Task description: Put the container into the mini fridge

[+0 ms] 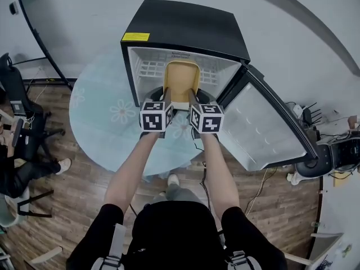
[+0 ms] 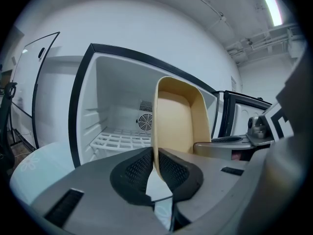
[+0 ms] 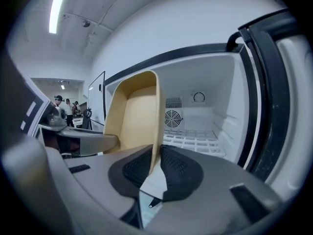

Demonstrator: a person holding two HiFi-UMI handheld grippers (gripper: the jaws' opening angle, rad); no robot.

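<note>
I hold a tan, open-topped container (image 1: 181, 80) tilted on edge in front of the open black mini fridge (image 1: 185, 30). My left gripper (image 1: 167, 99) is shut on the container's left wall (image 2: 178, 121), with both pads against the thin wall. My right gripper (image 1: 193, 99) is shut on the right wall (image 3: 134, 119) in the same way. The container's far end stands at the fridge mouth, above the white wire shelf (image 2: 122, 140). The fridge door (image 1: 264, 128) is swung wide to the right. Inside, a round fan (image 3: 172, 118) shows on the back wall.
The fridge stands on a round glass table (image 1: 107, 122) with flower prints. A black office chair (image 1: 17, 111) and a seated person's leg (image 1: 39, 170) are at the left. Cables and a black device (image 1: 337, 153) lie on the floor at the right.
</note>
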